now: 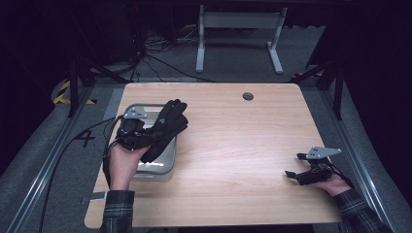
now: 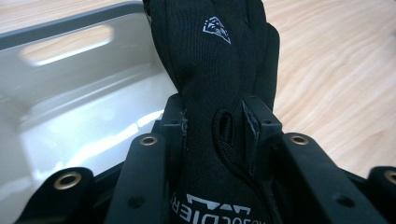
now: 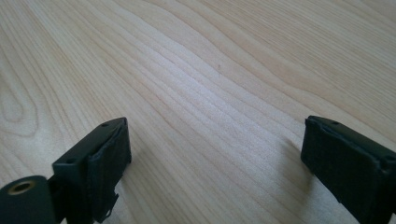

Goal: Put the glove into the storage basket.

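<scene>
Glove up in the air now, a black knit one with a white logo, pinched at the cuff by the left gripper, whose jaws are clamped tight on the fabric. It hangs over the right edge of a white plastic tray at the table's left side, its fingers pointing away from the person. In the left gripper view the glove rises straight out from between the jaws, with the tray's wall on the left.

Over on the right, the right gripper sits low near the table's right edge, jaws spread wide with nothing between them, bare wood under it.

The risk, as I judge it: the grip is on soft knit near the cuff alone, so a quick swing could let the fabric slide out, or the loose fingers could catch the tray rim and drag the tray along.

Around them, the wooden table lies open between the two hands, a cable hole at the far side. Nothing blocks a handover across the middle.
</scene>
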The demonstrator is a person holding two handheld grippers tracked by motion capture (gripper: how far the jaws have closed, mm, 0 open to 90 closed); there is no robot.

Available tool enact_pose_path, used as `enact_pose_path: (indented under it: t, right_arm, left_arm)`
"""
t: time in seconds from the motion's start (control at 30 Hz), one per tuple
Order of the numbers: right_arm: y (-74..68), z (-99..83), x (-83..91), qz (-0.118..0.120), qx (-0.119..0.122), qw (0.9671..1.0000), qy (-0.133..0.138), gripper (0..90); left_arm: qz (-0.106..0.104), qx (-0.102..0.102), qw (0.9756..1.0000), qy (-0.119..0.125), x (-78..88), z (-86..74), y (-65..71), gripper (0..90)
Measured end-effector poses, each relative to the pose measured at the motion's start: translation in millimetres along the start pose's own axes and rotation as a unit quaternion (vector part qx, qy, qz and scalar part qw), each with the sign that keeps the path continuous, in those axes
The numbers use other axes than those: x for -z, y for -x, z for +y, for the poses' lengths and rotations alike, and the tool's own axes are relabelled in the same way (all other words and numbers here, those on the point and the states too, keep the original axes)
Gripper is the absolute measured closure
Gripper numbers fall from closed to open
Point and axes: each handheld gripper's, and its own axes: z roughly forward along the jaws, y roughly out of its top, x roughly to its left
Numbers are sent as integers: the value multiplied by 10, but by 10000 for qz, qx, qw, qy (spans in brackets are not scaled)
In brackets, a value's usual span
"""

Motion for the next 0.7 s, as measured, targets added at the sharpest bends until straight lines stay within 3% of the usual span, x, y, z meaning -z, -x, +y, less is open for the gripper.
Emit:
enact_pose_path:
  t: [0.17,0.4,0.7]
  right_arm:
    - [0,0,0,1,0,10000,1,91]
    - [1,0,-1,-12,-5,10000,4,91]
    - [3,0,-1,-22,-17,10000,2,91]
  left_arm:
    - [133,133,9998,-46,24,-110,-145,665]
    - [179,267,9993,-174,-65,-225,-281,664]
    - [293,409,9969,-603,-270,-281,-416,662]
